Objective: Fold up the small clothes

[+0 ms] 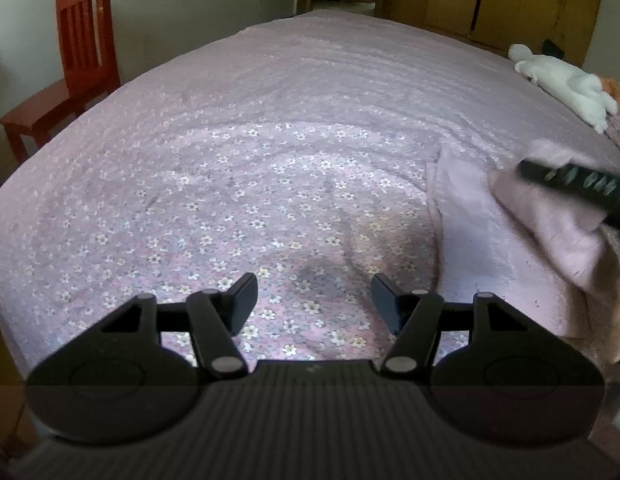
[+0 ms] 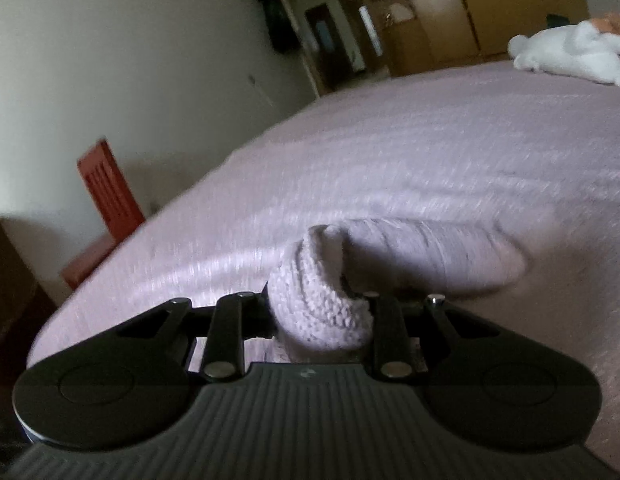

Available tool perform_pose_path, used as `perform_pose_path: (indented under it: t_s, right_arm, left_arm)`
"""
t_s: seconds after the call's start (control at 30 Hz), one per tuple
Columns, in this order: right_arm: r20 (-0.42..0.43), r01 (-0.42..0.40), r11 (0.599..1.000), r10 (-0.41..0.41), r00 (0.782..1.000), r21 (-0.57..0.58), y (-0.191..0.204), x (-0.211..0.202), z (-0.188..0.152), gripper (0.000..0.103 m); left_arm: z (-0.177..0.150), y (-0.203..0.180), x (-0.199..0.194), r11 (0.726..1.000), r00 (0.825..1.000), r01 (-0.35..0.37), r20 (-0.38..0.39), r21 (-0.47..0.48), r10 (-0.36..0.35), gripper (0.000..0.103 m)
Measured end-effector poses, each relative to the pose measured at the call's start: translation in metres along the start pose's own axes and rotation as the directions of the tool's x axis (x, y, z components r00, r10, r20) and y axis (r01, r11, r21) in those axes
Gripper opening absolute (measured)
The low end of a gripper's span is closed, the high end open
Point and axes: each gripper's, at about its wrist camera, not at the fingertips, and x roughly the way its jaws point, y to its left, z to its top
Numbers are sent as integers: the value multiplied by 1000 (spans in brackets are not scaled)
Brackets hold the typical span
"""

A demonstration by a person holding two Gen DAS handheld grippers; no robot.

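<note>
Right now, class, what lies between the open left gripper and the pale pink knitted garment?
Only bare floral bedspread separates the left gripper from the garment, in the left wrist view.

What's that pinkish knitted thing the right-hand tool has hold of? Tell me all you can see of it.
The knitted garment is pale pink, soft chunky-knit wool by its look, with a ribbed edge bunched between the right gripper fingers, which are shut on it. The rest trails away in a blurred roll onto the bed. From the left wrist view it hangs draped in folds under that gripper, its lower part resting on the floral bedspread. What kind of garment it is cannot be told.
</note>
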Motion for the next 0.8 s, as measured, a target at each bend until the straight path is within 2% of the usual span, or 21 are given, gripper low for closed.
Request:
perform_pose_path:
  t_s: [0.17, 0.23, 0.3, 0.4, 0.6, 0.8]
  right_arm:
    - [-71, 18, 994, -26, 997, -112, 19, 23, -30, 32]
    - [-61, 6, 990, -15, 998, -138, 22, 20, -38, 44]
    - [-71, -29, 989, 18, 997, -147, 24, 13, -40, 65]
    - [-85, -94, 986, 82, 993, -139, 26, -5, -39, 76]
    - [-45, -110, 985, 105, 993, -135, 14, -60, -33, 81]
    - [58, -1, 1000, 3, 998, -29, -40, -105, -19, 85]
  left_arm:
    - [-4, 3, 10, 1000, 1000, -2, -6, 16, 2, 65]
    - [-5, 4, 14, 1000, 1000, 5, -8, 17, -5, 65]
    - [-4, 3, 17, 1000, 1000, 17, -4, 17, -17, 65]
    - [0, 0, 18, 999, 999, 51, 7, 15, -52, 65]
    - [18, -23, 14, 990, 990, 131, 49, 60, -134, 65]
    - [34, -63, 15, 970, 978, 187, 63, 156, -198, 65]
